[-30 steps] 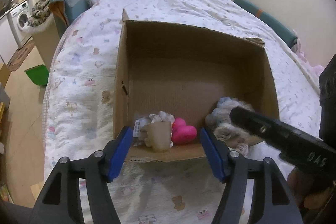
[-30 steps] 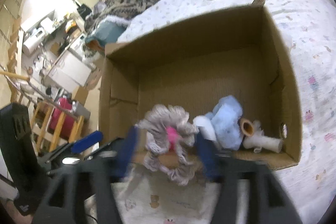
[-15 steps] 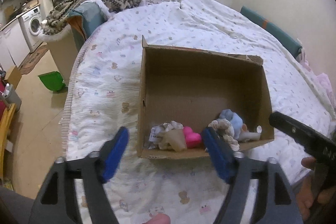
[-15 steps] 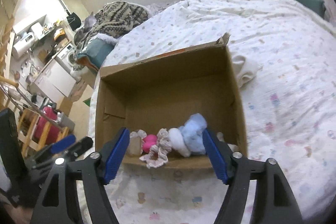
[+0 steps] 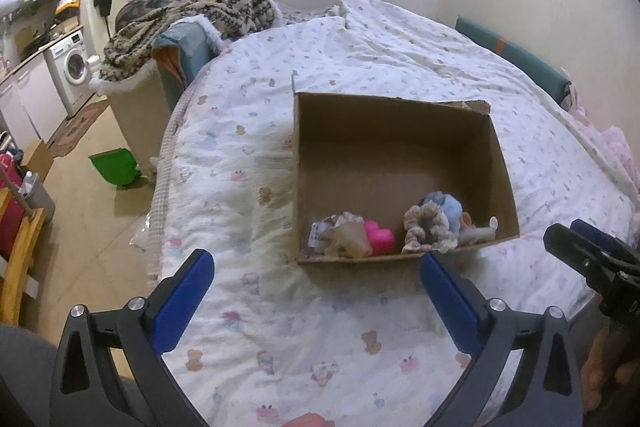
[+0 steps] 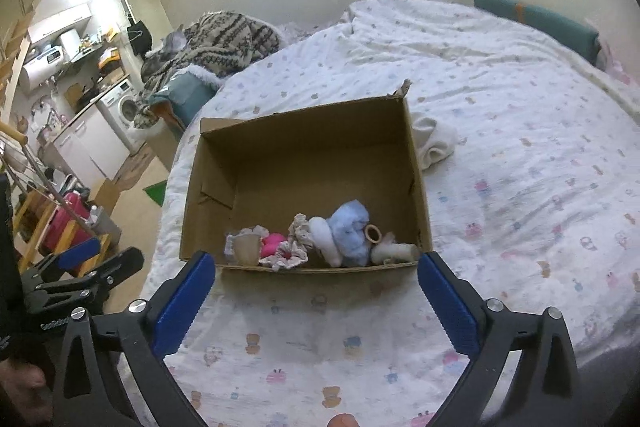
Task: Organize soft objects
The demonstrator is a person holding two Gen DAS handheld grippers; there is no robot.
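Observation:
An open cardboard box point(image 5: 396, 131) point(image 6: 304, 135) sits on the bed. Along its near wall lie soft things: a beige piece point(image 5: 350, 241) point(image 6: 246, 249), a pink heart point(image 5: 380, 239) point(image 6: 272, 243), a grey-beige scrunchie point(image 5: 426, 227) point(image 6: 294, 247), a blue plush point(image 5: 446, 205) point(image 6: 350, 227) and a cream toy with a ring point(image 6: 390, 247). My left gripper point(image 5: 316, 281) is open and empty, above the bed in front of the box. My right gripper point(image 6: 316, 281) is open and empty, also in front of the box. A white cloth point(image 6: 434, 143) lies on the bed to the right of the box.
The bed has a white printed quilt point(image 5: 320, 339) point(image 6: 520, 167). Its left edge drops to the floor, where a green bin point(image 5: 114, 167) stands. A patterned blanket point(image 5: 192, 7) is heaped at the back left. A teal cushion point(image 5: 516, 63) lies by the right wall.
My right gripper has let go of the scrunchie into the box and opened. Both grippers have drawn back from the box, which now looks smaller and farther.

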